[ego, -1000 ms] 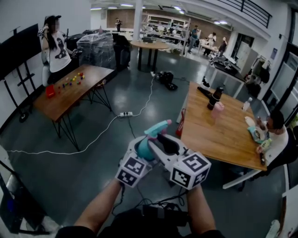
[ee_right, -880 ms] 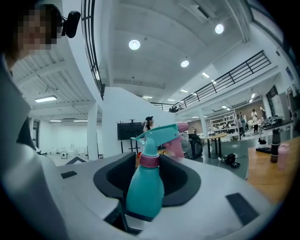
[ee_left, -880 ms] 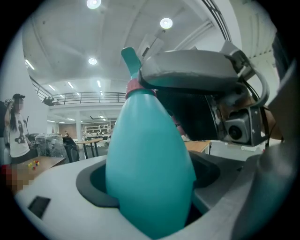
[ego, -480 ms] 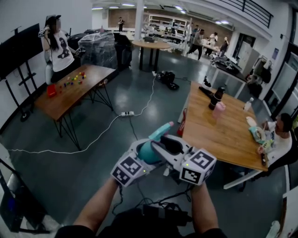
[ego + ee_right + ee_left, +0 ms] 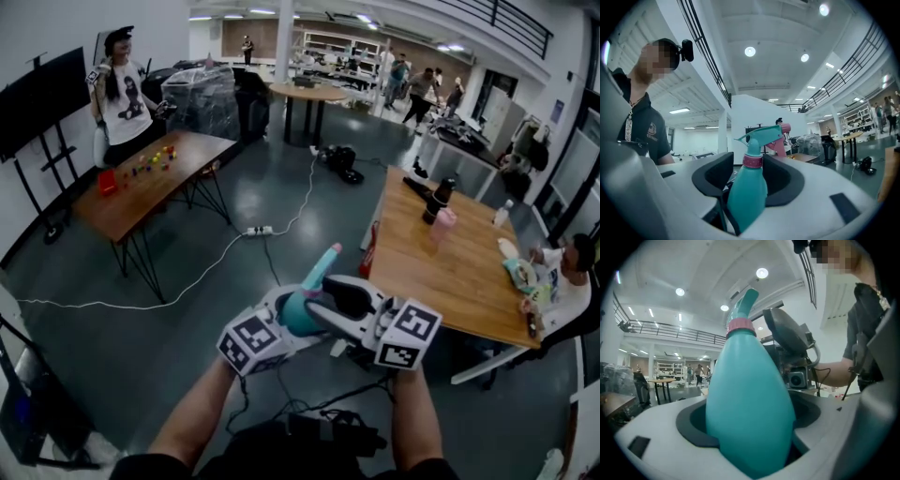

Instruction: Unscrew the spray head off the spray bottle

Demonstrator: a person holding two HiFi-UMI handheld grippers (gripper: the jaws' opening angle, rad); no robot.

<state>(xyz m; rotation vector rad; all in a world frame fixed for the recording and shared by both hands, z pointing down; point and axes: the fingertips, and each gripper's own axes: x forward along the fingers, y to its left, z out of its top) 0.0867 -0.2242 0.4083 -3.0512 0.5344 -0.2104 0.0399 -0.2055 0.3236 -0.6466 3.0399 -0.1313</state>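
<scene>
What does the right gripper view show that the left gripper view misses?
Only the right gripper view shows the whole spray head with its trigger, and that the right hand-held gripper's jaws, which have just been opening, stand apart around the spray bottle's neck. Only the left gripper view shows the left hand-held gripper clamped on the bottle's wide body. Both show the teal bottle and its pink collar.

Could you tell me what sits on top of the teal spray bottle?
On the spray bottle: a pink collar, then the teal spray head. What lies under the collar is covered.
</scene>
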